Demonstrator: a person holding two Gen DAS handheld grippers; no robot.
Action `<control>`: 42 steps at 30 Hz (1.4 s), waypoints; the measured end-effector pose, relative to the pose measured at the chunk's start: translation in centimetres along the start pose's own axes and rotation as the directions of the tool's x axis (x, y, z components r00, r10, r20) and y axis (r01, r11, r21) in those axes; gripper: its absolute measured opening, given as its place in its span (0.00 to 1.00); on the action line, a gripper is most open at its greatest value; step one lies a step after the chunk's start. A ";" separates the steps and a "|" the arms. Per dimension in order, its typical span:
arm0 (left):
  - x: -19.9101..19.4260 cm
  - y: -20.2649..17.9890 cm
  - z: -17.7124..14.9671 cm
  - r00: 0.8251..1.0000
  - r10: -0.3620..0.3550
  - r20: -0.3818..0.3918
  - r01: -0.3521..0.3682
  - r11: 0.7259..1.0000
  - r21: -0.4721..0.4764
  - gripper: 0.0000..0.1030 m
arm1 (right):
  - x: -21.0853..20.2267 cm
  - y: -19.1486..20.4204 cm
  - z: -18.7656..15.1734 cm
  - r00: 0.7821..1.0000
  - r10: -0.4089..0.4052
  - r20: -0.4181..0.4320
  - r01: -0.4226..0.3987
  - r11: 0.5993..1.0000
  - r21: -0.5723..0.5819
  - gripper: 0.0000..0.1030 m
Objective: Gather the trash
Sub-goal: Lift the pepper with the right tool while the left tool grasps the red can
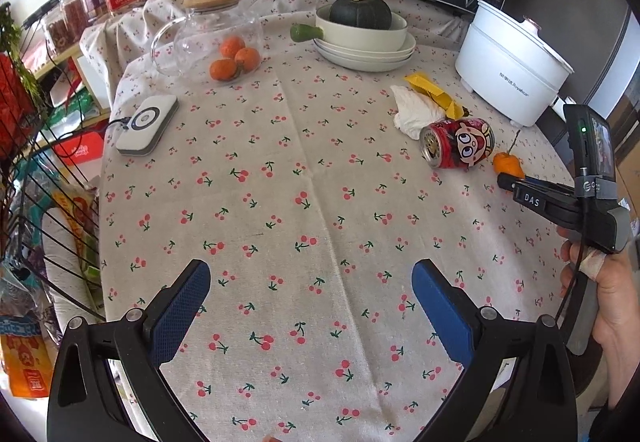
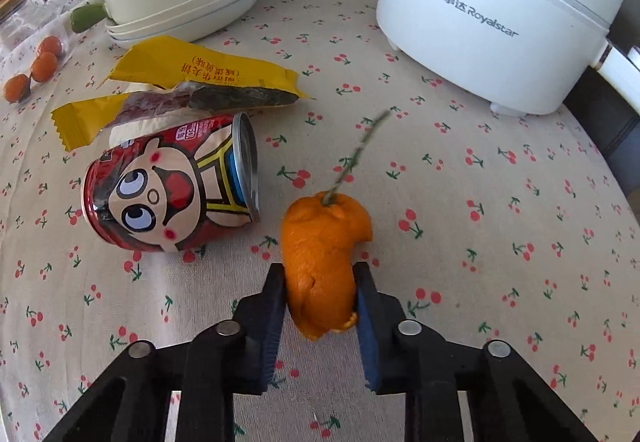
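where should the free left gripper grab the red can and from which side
Grip the red can across its round middle, coming from above with fingers straddling the curved wall. It lies on its side, open end facing left; the crumpled tissue crowds its far side.

The middle of the surface [image 1: 304, 169] lies bare. A red can [image 2: 168, 185] lies on its left, a white pot [image 2: 492, 21] stands behind.

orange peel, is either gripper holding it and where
The right gripper is shut on the orange peel, pinching its lower half from both sides, stem end pointing away. The left gripper is open and holds nothing.
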State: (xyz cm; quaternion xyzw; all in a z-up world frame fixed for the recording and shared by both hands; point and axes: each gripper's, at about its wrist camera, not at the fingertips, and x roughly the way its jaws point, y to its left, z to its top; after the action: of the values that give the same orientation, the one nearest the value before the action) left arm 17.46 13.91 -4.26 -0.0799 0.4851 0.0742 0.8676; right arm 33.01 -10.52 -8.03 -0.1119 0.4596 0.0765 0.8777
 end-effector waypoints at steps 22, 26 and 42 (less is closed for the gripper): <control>8.3 -12.4 7.0 0.990 -0.143 -0.012 0.134 0.891 0.434 0.85 | -10.4 -9.8 -7.9 0.994 0.106 0.027 -0.108 0.991 0.084 0.22; 10.3 -15.8 8.4 0.988 -0.153 0.006 0.126 0.833 0.538 0.83 | -9.9 -10.5 -8.2 0.993 0.115 0.010 -0.115 0.992 0.060 0.22; 11.6 -16.5 7.9 0.990 -0.132 -0.041 0.136 0.873 0.469 0.70 | -8.9 -12.7 -9.8 0.996 0.077 -0.035 -0.074 0.995 0.068 0.22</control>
State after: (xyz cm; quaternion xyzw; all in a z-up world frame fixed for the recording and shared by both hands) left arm 33.46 0.03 -9.01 0.0993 0.4852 -0.1063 0.8622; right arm 23.26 -25.67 -4.55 -0.0664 0.4824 0.0921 0.8686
